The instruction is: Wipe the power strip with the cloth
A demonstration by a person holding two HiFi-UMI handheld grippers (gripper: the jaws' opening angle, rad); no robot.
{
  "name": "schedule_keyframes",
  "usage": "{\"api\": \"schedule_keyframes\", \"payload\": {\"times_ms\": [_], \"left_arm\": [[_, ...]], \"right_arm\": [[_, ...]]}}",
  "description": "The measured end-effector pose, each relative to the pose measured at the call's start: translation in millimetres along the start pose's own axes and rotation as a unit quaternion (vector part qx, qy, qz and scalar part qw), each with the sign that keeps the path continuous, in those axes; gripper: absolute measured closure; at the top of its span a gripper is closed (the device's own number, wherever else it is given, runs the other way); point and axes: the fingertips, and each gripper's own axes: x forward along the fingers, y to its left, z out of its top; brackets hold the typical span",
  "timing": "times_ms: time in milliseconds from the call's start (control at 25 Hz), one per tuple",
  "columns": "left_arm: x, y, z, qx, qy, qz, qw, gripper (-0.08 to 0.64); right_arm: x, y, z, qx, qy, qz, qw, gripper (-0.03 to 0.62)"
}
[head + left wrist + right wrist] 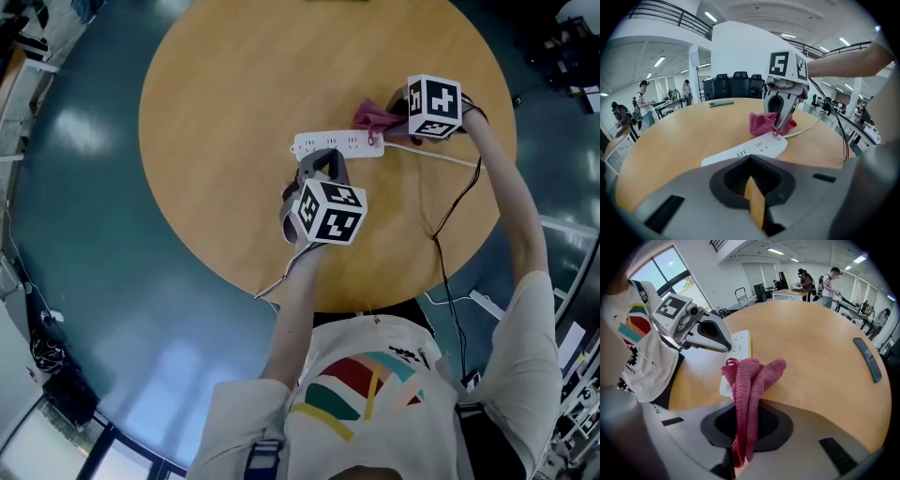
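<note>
No lettering can be read here. The left marker cube (328, 211), behind its jaws, and the right marker cube (433, 106), behind its own, bear only black-and-white square patterns; the shirt print (405, 354) is too small to read

Bright ceiling-strip light — sharp centres, fisheye-warped, dark-vignetted edges — floor glare.

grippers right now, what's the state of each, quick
Left gripper: closed, nothing between its jaws, tip by the power strip.
Right gripper: closed on the pink cloth.
</note>
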Motion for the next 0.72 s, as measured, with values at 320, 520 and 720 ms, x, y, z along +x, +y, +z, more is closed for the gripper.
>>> {"api": "schedule_keyframes", "payload": {"times_ms": [320,520,720], "left_arm": [[-4.9,8.6,7.5,0.006,-0.003,0.014,0.9999,0.520],[-4.0,17.1,10.2,0.000,-0.010,0.018,0.9998,0.520],[0.1,16.8,8.2,-0.010,-0.018,0.016,0.9997,0.520]], "right_arm": [[-36.7,-11.6,64.2,-0.121,0.007,-0.054,0.991,0.554],[-25.7,-1.7,157.5,-0.284,0.049,-0.004,0.957,0.553],[17.6,10.2,202.6,-0.417,0.124,0.056,0.899,0.554]]}}
